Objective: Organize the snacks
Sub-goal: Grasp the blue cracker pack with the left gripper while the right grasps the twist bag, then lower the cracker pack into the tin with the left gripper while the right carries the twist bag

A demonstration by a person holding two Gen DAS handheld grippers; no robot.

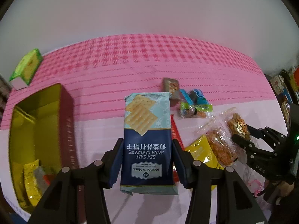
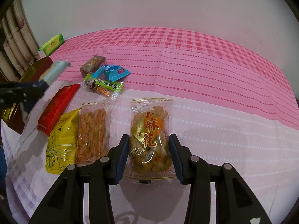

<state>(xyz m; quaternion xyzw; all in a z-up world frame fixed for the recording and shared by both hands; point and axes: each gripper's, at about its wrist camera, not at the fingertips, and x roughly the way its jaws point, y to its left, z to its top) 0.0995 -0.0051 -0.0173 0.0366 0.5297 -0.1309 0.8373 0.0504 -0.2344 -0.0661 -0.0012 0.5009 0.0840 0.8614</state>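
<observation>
My left gripper (image 1: 147, 145) is shut on a blue pack of sea salt soda crackers (image 1: 147, 130) and holds it above the table; the pack also shows in the right wrist view (image 2: 54, 71). My right gripper (image 2: 149, 141) is shut on a clear bag of fried dough twists (image 2: 150, 136), which also shows in the left wrist view (image 1: 239, 127). A gold tin box (image 1: 37, 123) with a red outside stands open at the left, with yellow packets inside.
On the pink checked cloth (image 2: 186, 59) lie a red pack (image 2: 56, 108), a yellow packet (image 2: 61, 140), an orange-snack bag (image 2: 92, 130), a green-edged snack (image 2: 104, 87), a blue candy (image 2: 112, 71) and a brown box (image 2: 92, 65). A green box (image 2: 51, 43) sits far left.
</observation>
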